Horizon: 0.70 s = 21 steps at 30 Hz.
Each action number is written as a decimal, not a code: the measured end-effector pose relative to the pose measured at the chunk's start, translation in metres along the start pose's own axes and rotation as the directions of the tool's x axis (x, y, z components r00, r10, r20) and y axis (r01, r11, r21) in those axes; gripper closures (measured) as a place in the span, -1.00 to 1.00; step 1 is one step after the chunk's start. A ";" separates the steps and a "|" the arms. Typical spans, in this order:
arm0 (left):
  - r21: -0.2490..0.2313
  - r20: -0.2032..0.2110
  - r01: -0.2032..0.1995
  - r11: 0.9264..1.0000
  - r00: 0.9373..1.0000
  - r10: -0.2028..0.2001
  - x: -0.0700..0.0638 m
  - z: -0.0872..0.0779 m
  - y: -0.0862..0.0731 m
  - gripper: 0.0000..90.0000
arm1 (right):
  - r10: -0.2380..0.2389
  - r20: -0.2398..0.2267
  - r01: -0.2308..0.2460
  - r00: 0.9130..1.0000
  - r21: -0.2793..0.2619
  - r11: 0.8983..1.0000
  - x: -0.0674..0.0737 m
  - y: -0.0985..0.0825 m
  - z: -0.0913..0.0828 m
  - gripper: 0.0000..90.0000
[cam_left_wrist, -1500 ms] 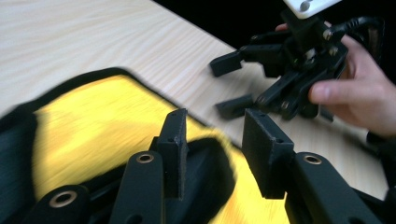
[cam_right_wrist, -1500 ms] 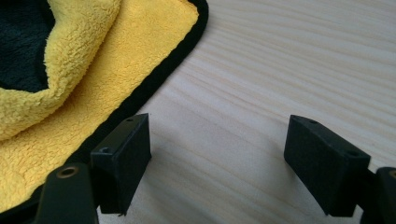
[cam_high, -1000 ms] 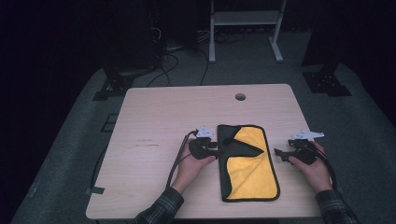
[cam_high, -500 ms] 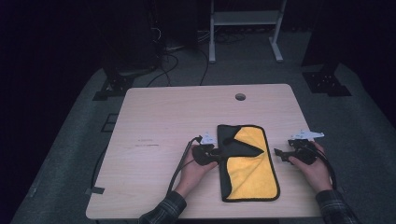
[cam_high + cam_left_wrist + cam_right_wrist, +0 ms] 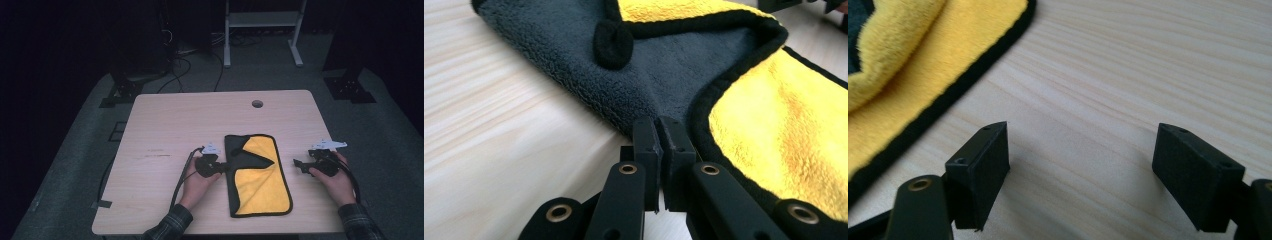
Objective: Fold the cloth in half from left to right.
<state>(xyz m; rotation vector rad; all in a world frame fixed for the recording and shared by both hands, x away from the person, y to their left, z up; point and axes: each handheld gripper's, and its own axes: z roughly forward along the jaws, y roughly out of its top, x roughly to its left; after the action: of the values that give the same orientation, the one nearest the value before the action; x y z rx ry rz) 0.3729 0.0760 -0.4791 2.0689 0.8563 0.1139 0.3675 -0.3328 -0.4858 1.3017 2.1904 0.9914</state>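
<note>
Pale wooden surface (image 5: pixel 165 125) carries a yellow-and-black cloth (image 5: pixel 262 180) near its front middle, where the left gripper (image 5: pixel 658 131) is clamped on the cloth's left edge, seemingly to fold it, while the right gripper (image 5: pixel 1080 172) rests apart beside it.

Dim room; grey carpet (image 5: pixel 80 165); white stand (image 5: pixel 262 30).

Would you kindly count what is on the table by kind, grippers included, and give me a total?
Cloths: 1, the yellow and grey cloth, partly folded over.
Grippers: 2, the left gripper at the cloth's left edge and the right gripper on bare wood to the cloth's right.
Total: 3 things on the table.
</note>
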 end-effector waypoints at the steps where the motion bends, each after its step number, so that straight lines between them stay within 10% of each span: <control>1: 0.002 -0.006 0.000 1.000 1.000 0.000 0.003 -0.003 0.000 0.93 | -0.002 -0.002 0.002 1.000 0.000 1.000 0.000 0.000 0.000 -0.52; 14: 0.012 -0.067 0.032 0.999 0.997 -0.031 0.030 -0.050 -0.020 0.93 | -0.022 -0.026 0.022 0.999 0.007 1.000 0.007 0.001 0.001 -0.59; 21: 0.022 -0.110 0.055 0.998 0.993 -0.052 0.043 -0.066 -0.034 0.75 | -0.040 -0.017 0.040 0.999 0.015 0.999 0.017 0.009 0.003 -0.24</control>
<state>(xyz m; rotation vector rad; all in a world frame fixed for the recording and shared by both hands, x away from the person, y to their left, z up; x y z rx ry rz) 0.3626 0.1605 -0.4735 2.0767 0.9839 0.1893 0.3662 -0.3137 -0.4804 1.2555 2.2321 0.9759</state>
